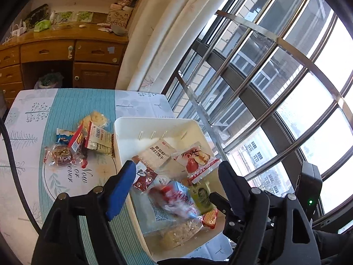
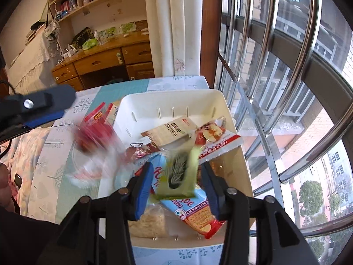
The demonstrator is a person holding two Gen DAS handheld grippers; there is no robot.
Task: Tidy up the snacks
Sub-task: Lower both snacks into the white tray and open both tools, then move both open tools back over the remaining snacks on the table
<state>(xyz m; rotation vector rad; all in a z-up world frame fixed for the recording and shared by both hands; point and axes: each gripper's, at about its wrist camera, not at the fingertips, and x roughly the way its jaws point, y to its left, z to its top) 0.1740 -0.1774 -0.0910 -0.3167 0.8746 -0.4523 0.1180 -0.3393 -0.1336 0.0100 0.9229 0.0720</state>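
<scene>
We hold both claws over the white bin point(image 1: 123, 132) on the table point(image 1: 66, 110). The left gripper point(image 1: 176, 190) is released; a blurred red packet point(image 1: 176, 201) lies free between its jaws. The right gripper point(image 2: 176, 190) is released too, and a blurred green packet point(image 2: 178, 172) lies between its fingers, above the snacks in the bin.

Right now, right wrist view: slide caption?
Right gripper open above white bin, green snack packet blurred between its fingers.
</scene>
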